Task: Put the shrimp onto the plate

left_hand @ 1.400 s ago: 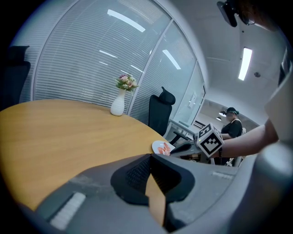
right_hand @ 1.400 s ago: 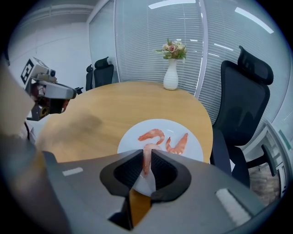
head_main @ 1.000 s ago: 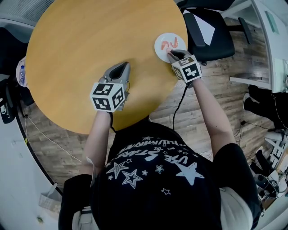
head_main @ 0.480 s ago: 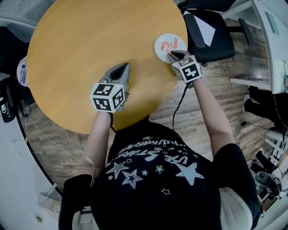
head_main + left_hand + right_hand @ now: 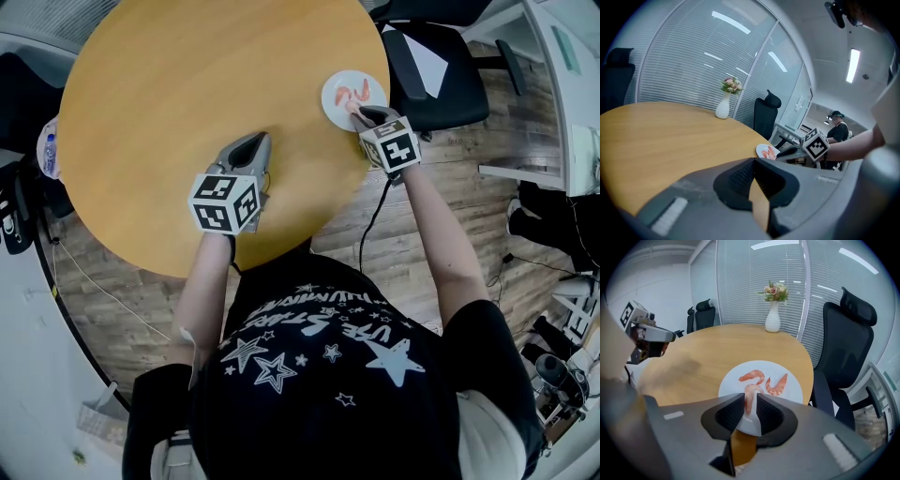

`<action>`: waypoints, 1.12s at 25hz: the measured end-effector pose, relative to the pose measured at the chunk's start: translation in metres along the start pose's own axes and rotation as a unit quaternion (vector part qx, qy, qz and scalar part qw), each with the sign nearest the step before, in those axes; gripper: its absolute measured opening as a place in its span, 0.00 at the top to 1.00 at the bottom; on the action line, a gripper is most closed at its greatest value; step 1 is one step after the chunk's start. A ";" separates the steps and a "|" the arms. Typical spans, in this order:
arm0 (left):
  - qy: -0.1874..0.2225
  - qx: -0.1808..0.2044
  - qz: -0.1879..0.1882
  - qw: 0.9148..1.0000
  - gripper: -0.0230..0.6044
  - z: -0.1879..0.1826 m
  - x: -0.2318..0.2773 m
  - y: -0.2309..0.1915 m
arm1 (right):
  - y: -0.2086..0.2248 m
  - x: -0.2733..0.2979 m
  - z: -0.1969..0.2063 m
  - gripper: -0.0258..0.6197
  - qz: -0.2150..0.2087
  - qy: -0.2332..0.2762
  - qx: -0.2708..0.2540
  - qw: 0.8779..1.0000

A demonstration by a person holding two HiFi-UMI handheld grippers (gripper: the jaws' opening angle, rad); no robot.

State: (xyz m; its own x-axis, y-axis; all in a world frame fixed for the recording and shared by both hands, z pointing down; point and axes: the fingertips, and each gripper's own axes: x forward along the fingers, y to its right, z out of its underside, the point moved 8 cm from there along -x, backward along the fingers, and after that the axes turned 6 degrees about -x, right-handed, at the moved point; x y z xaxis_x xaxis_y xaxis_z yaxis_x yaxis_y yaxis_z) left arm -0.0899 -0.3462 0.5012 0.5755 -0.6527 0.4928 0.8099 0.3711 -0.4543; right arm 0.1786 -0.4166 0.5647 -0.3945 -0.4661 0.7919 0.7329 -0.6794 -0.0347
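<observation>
Right gripper fingers pinching shrimp over plate, frame centre; left gripper fingers pressed together, above table.

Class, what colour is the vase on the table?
The vase is white; right gripper view shows it best.

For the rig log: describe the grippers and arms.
The left gripper and right gripper each have grey shells, black ribbed pads and a white cube of black square markers. A black cable hangs from the right one. Black short-sleeved T-shirt with white stars.
</observation>
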 end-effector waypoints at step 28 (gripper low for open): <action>0.053 0.022 -0.003 0.998 0.96 0.023 -0.072 0.054 | -0.058 -0.073 0.008 0.83 0.010 0.067 -0.006 0.998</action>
State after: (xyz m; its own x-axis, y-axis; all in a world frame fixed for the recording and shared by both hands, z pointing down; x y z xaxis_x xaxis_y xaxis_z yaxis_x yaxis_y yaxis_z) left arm -0.0846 -0.2638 0.4582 0.5569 -0.7209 0.4125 0.8190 0.3940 -0.4171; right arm 0.1687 -0.3386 0.5141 -0.4507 -0.5510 0.7023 0.7349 -0.6757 -0.0584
